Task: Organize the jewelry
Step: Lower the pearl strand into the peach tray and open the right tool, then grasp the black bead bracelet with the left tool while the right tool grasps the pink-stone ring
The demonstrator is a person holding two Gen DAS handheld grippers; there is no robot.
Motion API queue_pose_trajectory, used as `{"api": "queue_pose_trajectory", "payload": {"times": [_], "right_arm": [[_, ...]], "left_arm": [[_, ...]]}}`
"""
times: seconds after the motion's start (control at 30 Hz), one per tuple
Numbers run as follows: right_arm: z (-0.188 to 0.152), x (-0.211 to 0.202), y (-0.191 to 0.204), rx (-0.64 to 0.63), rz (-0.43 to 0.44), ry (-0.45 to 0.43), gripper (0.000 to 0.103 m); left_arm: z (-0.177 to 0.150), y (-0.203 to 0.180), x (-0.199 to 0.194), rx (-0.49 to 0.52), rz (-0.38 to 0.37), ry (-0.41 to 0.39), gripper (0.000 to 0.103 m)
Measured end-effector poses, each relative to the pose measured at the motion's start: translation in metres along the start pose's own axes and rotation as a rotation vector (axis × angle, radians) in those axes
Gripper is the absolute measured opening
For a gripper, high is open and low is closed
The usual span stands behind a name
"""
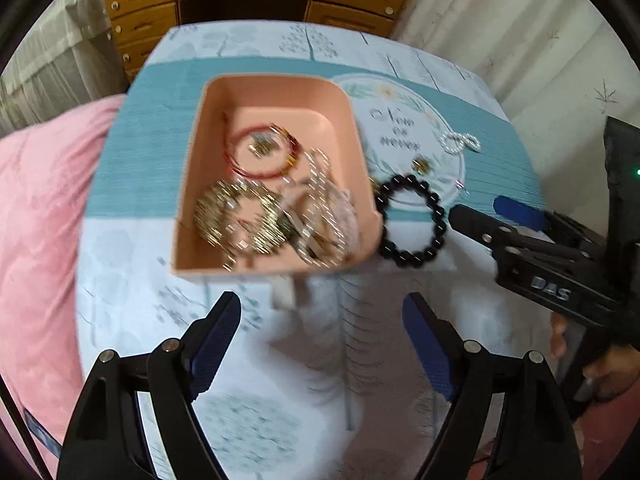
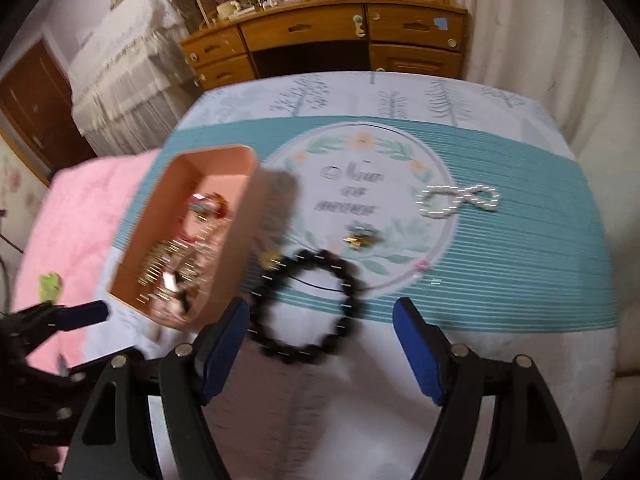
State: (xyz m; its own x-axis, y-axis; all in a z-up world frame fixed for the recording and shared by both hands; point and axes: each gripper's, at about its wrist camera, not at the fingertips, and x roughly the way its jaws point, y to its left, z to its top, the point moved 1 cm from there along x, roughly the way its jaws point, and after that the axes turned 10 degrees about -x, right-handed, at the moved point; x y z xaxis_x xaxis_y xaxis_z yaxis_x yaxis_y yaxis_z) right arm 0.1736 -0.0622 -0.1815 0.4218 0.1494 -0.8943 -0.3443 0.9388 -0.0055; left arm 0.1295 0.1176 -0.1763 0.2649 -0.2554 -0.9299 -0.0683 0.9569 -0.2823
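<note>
A pink tray (image 1: pixel 208 168) (image 2: pixel 236 216) sits on the table and holds a red bangle (image 1: pixel 260 152), a gold bracelet (image 1: pixel 240 216) and pale chains (image 1: pixel 324 208). A black bead bracelet (image 1: pixel 412 222) (image 2: pixel 308 308) lies on the cloth just right of the tray. A small gold earring (image 1: pixel 420 165) (image 2: pixel 360 238) and a pearl bracelet (image 1: pixel 460 143) (image 2: pixel 458 200) lie farther back. My left gripper (image 1: pixel 320 320) is open and empty, in front of the tray. My right gripper (image 2: pixel 320 320) is open and empty, its fingers either side of the near half of the black bracelet; it also shows in the left wrist view (image 1: pixel 480 216).
The table has a blue and white printed cloth (image 2: pixel 520 264). A pink quilt (image 1: pixel 36 240) lies to the left. A wooden dresser (image 2: pixel 328 40) stands behind the table, and a pale curtain (image 2: pixel 540 40) hangs at the right.
</note>
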Motion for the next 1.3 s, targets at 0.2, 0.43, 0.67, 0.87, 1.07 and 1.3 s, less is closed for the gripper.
{"api": "queue_pose_trajectory", "payload": {"times": [0.2,0.43,0.67,0.87,1.07,1.3], "right_arm": [[-0.012,0.008,-0.011,-0.17,-0.127,0.051,0.075],[-0.018,0.013,-0.027,-0.282,-0.142,0.047,0.075],[-0.025,0.021,-0.048,-0.358,-0.07,-0.064,0.075],[-0.028,0.037,-0.063,-0.365,0.001,-0.115,0.057],[-0.025,0.044,-0.069,-0.359,0.068,-0.158,0.045],[-0.02,0.052,-0.064,-0.385,0.099,-0.189,0.04]], "left_arm": [[-0.014,-0.029,0.007,0.063,0.009,-0.022,0.082],[-0.025,-0.071,0.018,0.156,0.01,-0.069,0.082],[-0.015,-0.113,0.043,0.187,0.054,-0.147,0.071],[-0.001,-0.133,0.074,0.195,0.125,-0.151,0.054],[0.002,-0.137,0.089,0.229,0.176,-0.157,0.043],[0.005,-0.131,0.097,0.167,0.159,-0.138,0.032]]}}
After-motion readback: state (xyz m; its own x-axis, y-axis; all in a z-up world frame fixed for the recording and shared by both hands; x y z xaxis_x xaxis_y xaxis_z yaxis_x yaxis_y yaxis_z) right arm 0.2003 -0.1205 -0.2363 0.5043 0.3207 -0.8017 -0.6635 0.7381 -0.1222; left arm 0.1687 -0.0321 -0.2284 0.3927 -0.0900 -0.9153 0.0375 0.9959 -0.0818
